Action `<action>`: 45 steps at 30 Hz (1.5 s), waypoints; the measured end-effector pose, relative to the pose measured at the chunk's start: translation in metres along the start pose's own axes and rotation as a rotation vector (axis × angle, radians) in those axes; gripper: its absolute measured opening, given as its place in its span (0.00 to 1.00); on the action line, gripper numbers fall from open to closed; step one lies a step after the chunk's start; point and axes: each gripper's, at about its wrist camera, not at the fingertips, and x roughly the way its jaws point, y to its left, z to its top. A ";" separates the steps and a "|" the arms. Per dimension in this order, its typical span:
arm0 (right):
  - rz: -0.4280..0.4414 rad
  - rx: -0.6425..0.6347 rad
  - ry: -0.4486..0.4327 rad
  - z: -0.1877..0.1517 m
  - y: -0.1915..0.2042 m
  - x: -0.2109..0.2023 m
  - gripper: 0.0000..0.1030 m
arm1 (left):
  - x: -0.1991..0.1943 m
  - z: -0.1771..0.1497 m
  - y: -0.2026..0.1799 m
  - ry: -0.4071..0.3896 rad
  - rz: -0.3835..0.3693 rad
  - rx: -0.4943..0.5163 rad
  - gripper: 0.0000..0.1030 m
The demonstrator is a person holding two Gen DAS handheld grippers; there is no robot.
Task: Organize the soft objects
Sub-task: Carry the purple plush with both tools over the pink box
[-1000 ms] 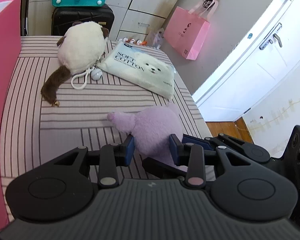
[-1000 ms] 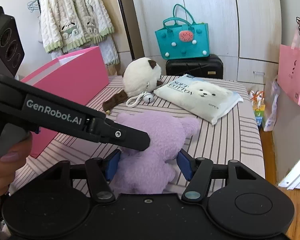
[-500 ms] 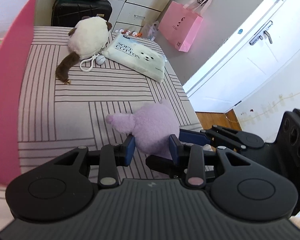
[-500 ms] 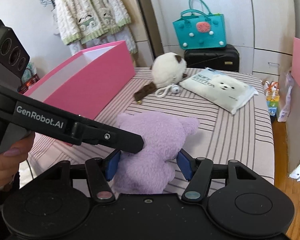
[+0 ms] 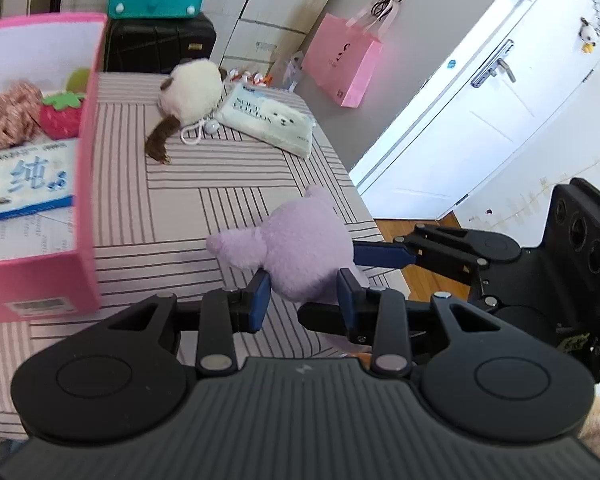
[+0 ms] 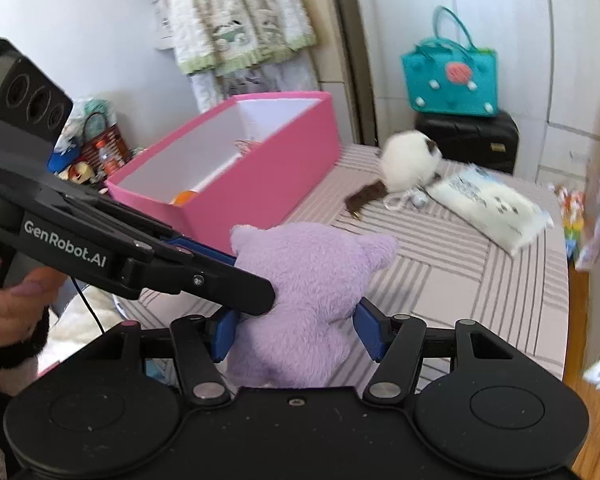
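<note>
While both grippers pinch it from opposite sides, the purple plush (image 5: 300,248) hangs clear of the striped table (image 5: 236,176) in the left wrist view, near the corner farthest from the pink box (image 5: 88,184). The left gripper (image 5: 302,294) has its blue pads pressed into the plush's lower body, so the jaws are clamped on it; the right gripper (image 5: 380,258) reaches in from the side away from the box, one blue finger against the fur. A second ago the toy lay low on the cloth and the box showed only as a wall. Now the camera looks down into the box, where a strawberry toy (image 5: 62,114), a pink knit bundle (image 5: 4,120) and a tissue pack (image 5: 24,180) already lie. The white plush (image 5: 190,94) and the bear pack (image 5: 270,118) sit beyond the box's far end, untouched.

In the right wrist view the right gripper (image 6: 298,330) is clamped on the plush (image 6: 308,292) as well, the fur bulging between its fingers, and the left gripper (image 6: 256,292) crosses in from the box side. The box (image 6: 260,192) has come much closer and its open top now shows.

I'd judge the lift done and the carry toward the box under way; two soft things remain on the table.
</note>
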 end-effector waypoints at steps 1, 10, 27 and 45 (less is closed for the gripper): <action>0.005 -0.007 -0.001 0.002 0.005 -0.001 0.64 | -0.005 -0.001 0.000 -0.005 0.003 0.003 0.33; 0.043 -0.105 -0.009 0.016 0.048 -0.012 0.64 | -0.054 -0.013 0.006 -0.049 0.037 0.020 0.33; 0.129 -0.282 -0.059 0.074 0.110 0.012 0.64 | -0.131 -0.006 0.040 -0.182 0.163 0.038 0.33; 0.220 -0.183 0.077 0.166 0.106 0.150 0.64 | -0.109 0.079 0.141 -0.131 0.364 -0.036 0.33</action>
